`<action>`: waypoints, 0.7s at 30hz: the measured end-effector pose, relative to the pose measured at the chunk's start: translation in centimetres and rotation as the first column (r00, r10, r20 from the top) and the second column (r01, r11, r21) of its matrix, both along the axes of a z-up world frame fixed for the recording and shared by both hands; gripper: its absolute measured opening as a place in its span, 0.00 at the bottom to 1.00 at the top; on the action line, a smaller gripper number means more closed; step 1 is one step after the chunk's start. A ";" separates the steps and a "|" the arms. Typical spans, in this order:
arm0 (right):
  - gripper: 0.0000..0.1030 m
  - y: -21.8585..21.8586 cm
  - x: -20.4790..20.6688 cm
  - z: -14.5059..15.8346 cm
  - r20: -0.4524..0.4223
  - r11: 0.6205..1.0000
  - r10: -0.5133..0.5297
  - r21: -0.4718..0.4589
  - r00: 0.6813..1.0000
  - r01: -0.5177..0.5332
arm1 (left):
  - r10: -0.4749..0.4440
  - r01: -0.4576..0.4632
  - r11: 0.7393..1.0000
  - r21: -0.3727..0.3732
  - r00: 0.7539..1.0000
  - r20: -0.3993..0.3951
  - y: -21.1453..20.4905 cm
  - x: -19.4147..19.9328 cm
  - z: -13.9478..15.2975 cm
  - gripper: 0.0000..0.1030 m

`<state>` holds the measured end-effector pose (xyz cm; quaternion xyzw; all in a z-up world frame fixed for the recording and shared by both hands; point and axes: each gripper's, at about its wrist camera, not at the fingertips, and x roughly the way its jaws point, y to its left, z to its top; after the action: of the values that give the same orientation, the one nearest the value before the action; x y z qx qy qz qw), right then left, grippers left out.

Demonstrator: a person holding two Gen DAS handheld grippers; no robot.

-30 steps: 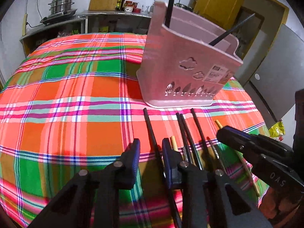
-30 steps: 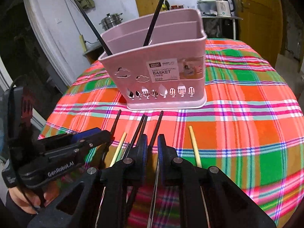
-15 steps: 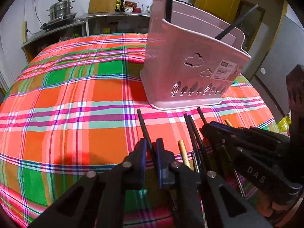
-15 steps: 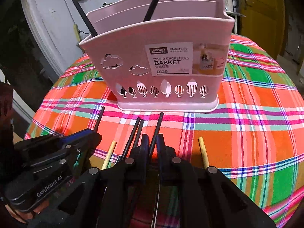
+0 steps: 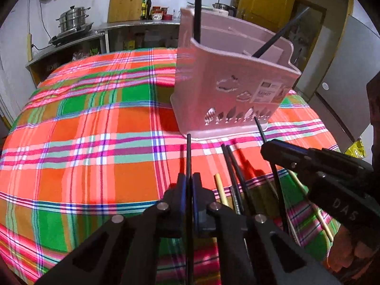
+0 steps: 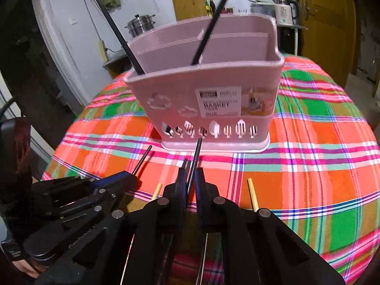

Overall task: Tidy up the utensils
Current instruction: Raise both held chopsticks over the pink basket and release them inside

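We see two hand-held grippers angled down over a round table (image 5: 71, 142) under a bright plaid cloth, each pinching a black chopstick in front of a pink divided chopstick basket (image 5: 228, 90).

At left, in the left wrist view, the left gripper (image 5: 189, 185) tilts steeply toward the cloth, its fingers (image 5: 181, 187) closed tight on a black chopstick (image 5: 188, 156). The stick runs straight ahead between the pads, its tip near the basket's base. In the right wrist view the same gripper (image 6: 128, 178) enters low from the left edge, a hand (image 6: 21, 263) just visible beneath it, with the stick's end (image 6: 142, 159) poking forward.

Just right of it on the cloth lie a pale wooden chopstick (image 5: 219, 190) and a pair of black chopsticks (image 5: 234, 166), side by side and pointing toward the basket.

Farther right, the right gripper (image 6: 191, 180) points down at a similar slope, its fingers (image 6: 200, 178) closed on a second black chopstick (image 6: 196, 154) whose tip stops just short of the basket's foot. From the left wrist view it (image 5: 268, 147) reaches in from the right edge with a hand (image 5: 356, 249) under it. Whether this stick has fully left the cloth we cannot tell.

Another wooden chopstick (image 6: 251, 194) lies to the right of this gripper.

The basket stands upright at mid-table, already holding two black chopsticks (image 6: 209, 23) leaning out of its compartments.
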<state>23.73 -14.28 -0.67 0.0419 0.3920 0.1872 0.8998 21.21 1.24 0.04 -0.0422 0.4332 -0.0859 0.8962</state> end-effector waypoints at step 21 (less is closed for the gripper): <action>0.05 -0.9 -5.4 9.2 0.218 0.999 0.011 0.046 0.976 -0.022 | -0.031 0.044 0.998 -0.052 0.973 0.228 1.2 -4.4 11.8 0.05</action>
<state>18.28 -15.14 8.52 0.0396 0.2867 0.2076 0.9344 16.84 2.43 11.86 -0.0494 0.3259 -0.1192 0.9366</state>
